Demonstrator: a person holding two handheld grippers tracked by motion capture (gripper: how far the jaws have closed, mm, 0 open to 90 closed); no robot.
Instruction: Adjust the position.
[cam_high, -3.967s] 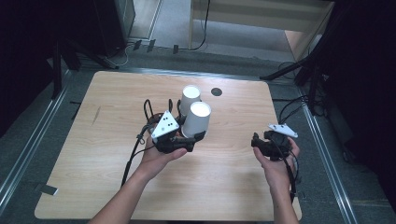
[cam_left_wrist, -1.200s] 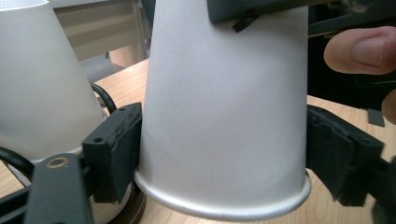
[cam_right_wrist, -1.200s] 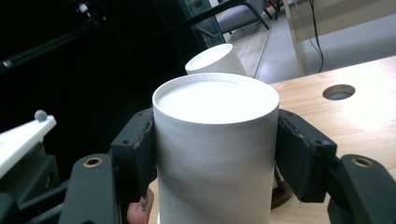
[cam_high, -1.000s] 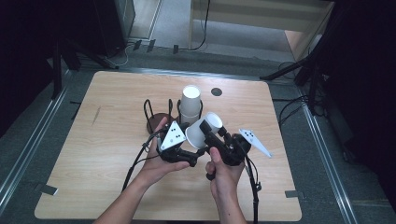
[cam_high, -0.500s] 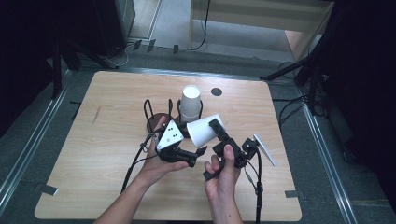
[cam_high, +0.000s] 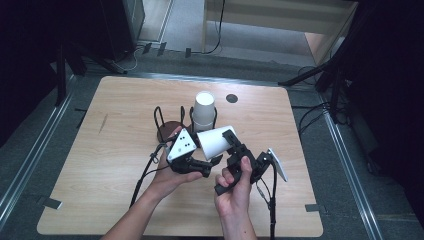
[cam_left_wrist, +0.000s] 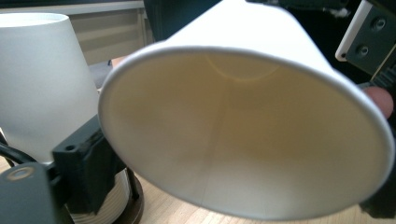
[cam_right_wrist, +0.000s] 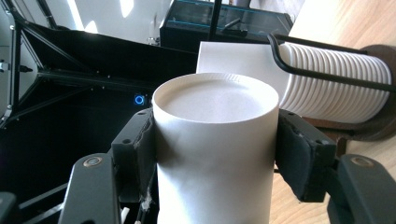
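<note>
Your right gripper (cam_high: 235, 145) is clamped across the body of the paper cup (cam_high: 216, 141), whose long axis lies tipped with its open mouth facing your left gripper (cam_high: 200, 162); whether those left jaws are parted I cannot tell

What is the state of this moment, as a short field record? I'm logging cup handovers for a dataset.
held cup: white paper cup, tilted on its side above the table
right gripper: jaws clamped on the cup's closed end
left gripper: at the cup's open rim, grip unclear
cup stack: upside down in a black wire holder
cup interior: empty
</note>
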